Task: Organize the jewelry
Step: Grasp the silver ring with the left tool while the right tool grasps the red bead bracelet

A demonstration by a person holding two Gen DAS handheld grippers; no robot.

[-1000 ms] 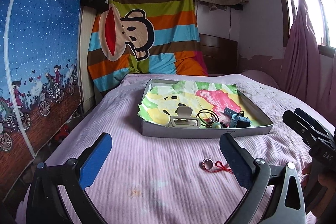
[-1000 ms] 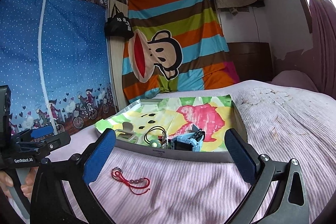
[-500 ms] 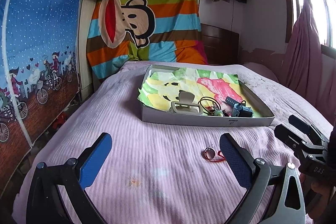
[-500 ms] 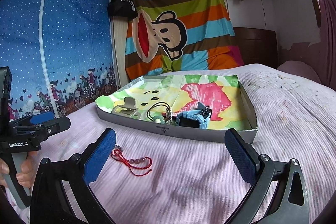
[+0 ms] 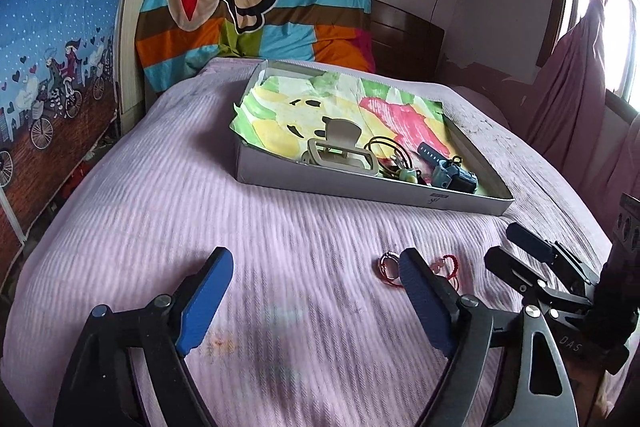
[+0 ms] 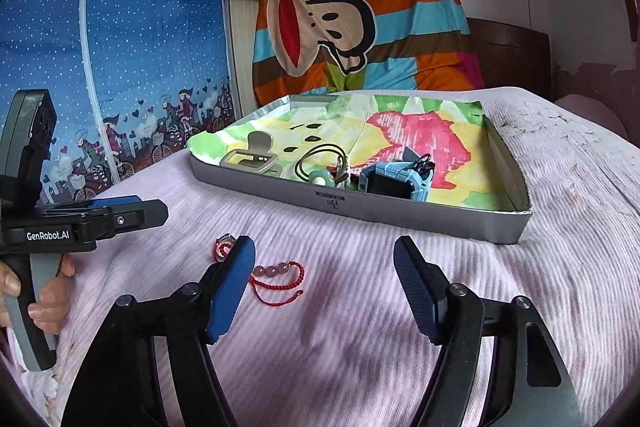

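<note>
A red cord bracelet (image 6: 276,277) with pink beads and a small ring lies loose on the pink bedspread. It also shows in the left wrist view as the bracelet (image 5: 389,264), partly behind a finger. My right gripper (image 6: 322,247) hovers low over it, jaws closing. The cord sits by its left fingertip, untouched by the pads. My left gripper (image 5: 314,259) is also closing, over bare bedspread. A grey tray (image 6: 400,215) behind holds a beige hair claw (image 6: 252,157), a dark cord necklace (image 6: 320,163) and a blue watch (image 6: 396,179).
The tray (image 5: 360,189) is lined with colourful paper, and its far half holds nothing. A striped cartoon blanket hangs behind the bed and a blue patterned wardrobe stands at the left. A hand (image 6: 48,299) holds the left gripper's handle. Pink curtains hang at the right.
Both grippers have tipped down and come closer to the bed. Their jaws have narrowed since half a second ago. The bracelet now sits right at the fingertips in both views.
</note>
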